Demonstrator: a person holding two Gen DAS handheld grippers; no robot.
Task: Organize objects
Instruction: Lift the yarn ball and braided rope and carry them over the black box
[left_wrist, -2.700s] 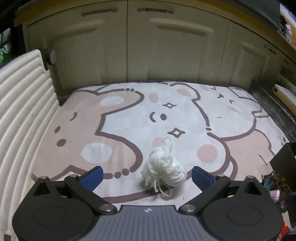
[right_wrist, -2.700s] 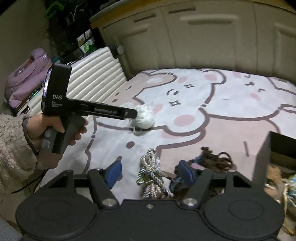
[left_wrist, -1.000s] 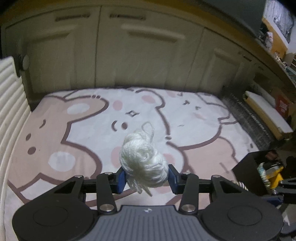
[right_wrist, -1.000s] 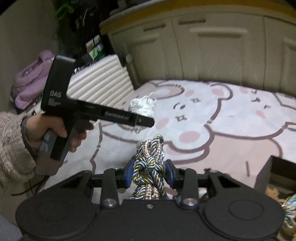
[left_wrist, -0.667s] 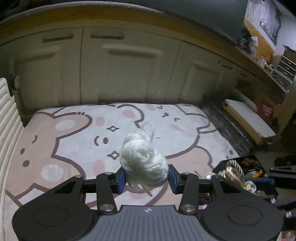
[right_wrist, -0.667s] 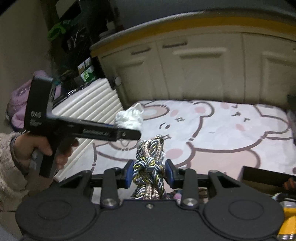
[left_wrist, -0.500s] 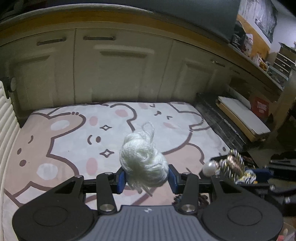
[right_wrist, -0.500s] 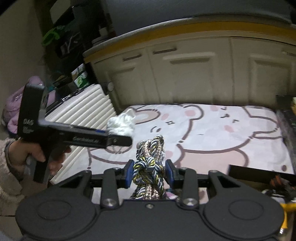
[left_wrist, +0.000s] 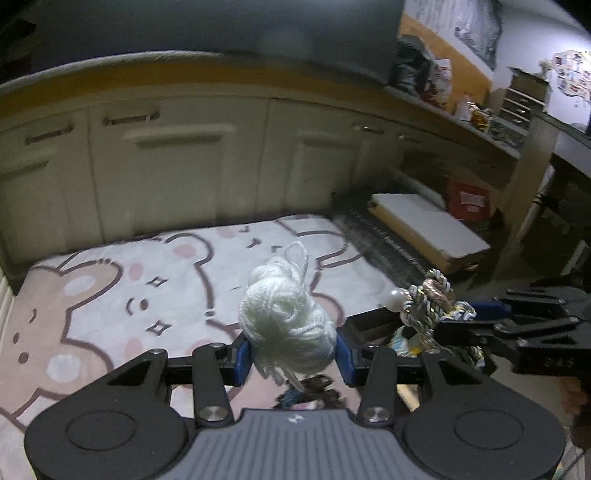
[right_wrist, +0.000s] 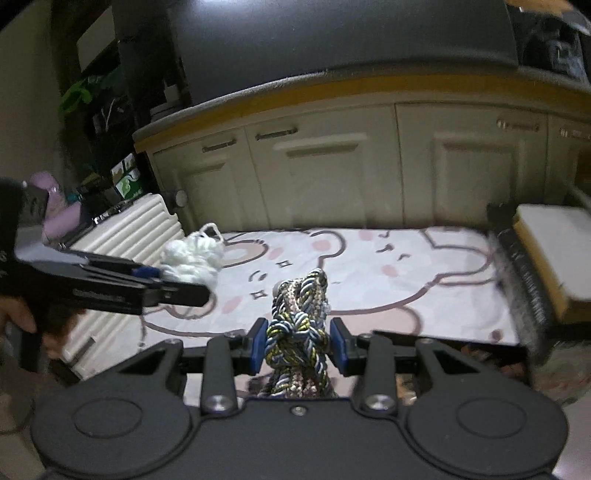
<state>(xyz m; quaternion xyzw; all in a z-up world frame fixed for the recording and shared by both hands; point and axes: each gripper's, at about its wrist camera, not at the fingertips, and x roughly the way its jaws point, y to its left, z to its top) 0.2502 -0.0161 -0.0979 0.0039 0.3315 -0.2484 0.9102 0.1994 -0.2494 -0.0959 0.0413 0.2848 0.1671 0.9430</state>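
On my left gripper the blue pads are clamped on a white yarn ball, lifted clear above the bear-print mat. My right gripper pinches a braided multicolour rope bundle between its pads, also off the mat.

Writing is scarce. From the right wrist, the side of the left gripper's body at 9 o'clock carries a line of pale lettering, too smeared by motion to read. From the left wrist, a red box at 2 o'clock bears white print I cannot make out.

The black box at 3 o'clock in the left view is mostly hidden behind the rope and the other gripper; its contents are dim and unclear. A dark tangle under the yarn is cut off by the gripper body. The ribbed cream suitcase sits at 9 o'clock, half covered. The holding hand is blurred and cropped at the edge.
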